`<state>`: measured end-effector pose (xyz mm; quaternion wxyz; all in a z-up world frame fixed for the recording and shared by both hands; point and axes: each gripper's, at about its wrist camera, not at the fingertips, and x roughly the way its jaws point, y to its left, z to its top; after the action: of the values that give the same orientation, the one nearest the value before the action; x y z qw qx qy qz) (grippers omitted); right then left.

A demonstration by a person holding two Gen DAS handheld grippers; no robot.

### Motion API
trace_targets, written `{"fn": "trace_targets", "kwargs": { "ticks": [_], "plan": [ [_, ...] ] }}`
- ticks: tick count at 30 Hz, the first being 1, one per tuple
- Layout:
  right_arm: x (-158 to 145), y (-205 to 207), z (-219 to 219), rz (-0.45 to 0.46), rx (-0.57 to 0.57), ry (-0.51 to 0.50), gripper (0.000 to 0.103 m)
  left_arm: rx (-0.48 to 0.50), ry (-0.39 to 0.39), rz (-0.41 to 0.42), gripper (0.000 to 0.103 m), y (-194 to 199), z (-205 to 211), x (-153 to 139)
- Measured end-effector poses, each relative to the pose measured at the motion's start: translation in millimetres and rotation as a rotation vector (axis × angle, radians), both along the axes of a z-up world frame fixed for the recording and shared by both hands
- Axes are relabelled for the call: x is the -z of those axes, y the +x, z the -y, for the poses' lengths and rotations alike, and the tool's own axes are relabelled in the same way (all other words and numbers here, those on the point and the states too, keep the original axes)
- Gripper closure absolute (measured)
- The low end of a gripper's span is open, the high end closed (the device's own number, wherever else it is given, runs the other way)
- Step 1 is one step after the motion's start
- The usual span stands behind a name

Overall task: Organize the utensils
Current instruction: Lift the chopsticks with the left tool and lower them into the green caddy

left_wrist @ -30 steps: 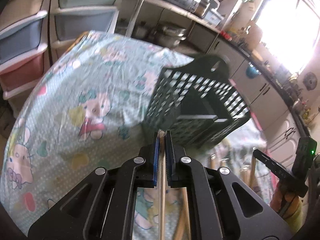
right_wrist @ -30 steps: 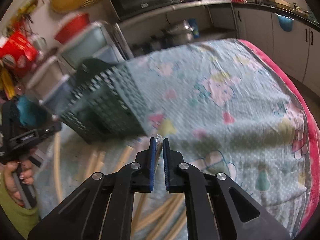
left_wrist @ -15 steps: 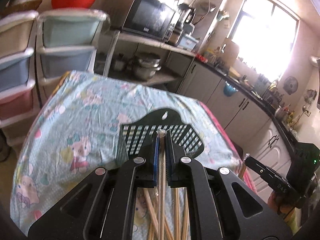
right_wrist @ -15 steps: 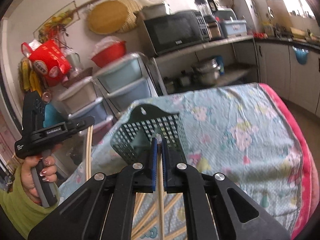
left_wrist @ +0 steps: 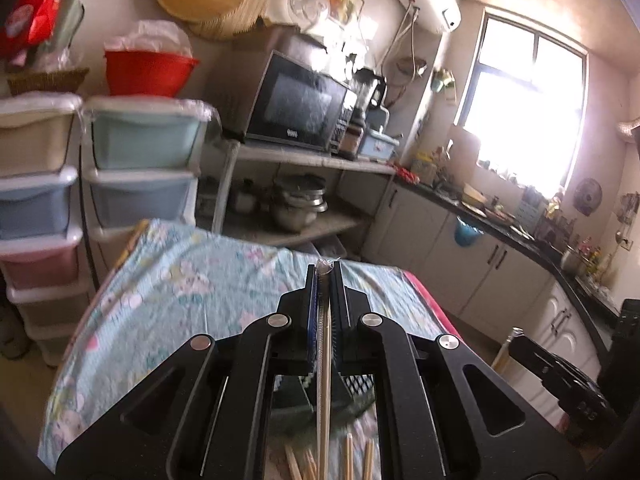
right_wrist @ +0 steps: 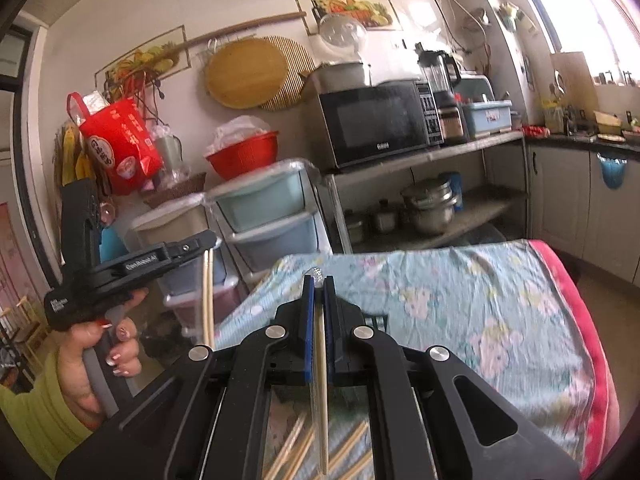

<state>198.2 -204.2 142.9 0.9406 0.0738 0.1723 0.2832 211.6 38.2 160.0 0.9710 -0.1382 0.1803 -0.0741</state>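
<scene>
My left gripper [left_wrist: 326, 270] is shut on a plastic-wrapped pair of chopsticks [left_wrist: 323, 392] that runs back between its pads. My right gripper [right_wrist: 318, 278] is shut on another wrapped pair [right_wrist: 320, 380]. Both are held high above the table with the cartoon cloth [left_wrist: 180, 280]. The black mesh basket [left_wrist: 360, 386] shows only as a sliver under the left gripper and as an edge [right_wrist: 378, 320] beside the right one. Several loose chopsticks [right_wrist: 296, 444] lie on the cloth below. In the right wrist view the left gripper [right_wrist: 212, 240] has its pair [right_wrist: 207, 300] hanging down.
Stacked plastic drawers [left_wrist: 140, 184] stand beyond the table's far left corner. A shelf with a microwave [left_wrist: 296, 104] and pots is behind. Kitchen cabinets [left_wrist: 480, 272] run along the right. A hand [right_wrist: 116, 348] and green sleeve hold the left gripper.
Both grippers have risen and tilted up toward level, each keeping its chopsticks. The basket has dropped from mid-picture to beneath the jaws, and the back wall has come into view.
</scene>
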Motion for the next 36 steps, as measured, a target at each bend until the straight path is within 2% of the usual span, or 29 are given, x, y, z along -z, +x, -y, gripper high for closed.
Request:
{"fn": "trace_targets", "kwargs": {
  "ticks": [17, 26, 36],
  "plan": [
    [-43, 45, -11, 0.122, 0.064, 0.035, 0.098, -0.211, 0.038, 0.221, 0.100, 29, 1, -29],
    [-45, 69, -10, 0.135, 0.114, 0.071, 0.098, -0.245, 0.043, 0.222, 0.100, 46, -4, -8],
    [-14, 84, -22, 0.156, 0.213, 0.038, 0.098, -0.210, 0.126, 0.196, 0.100, 57, 8, 26]
  ]
}}
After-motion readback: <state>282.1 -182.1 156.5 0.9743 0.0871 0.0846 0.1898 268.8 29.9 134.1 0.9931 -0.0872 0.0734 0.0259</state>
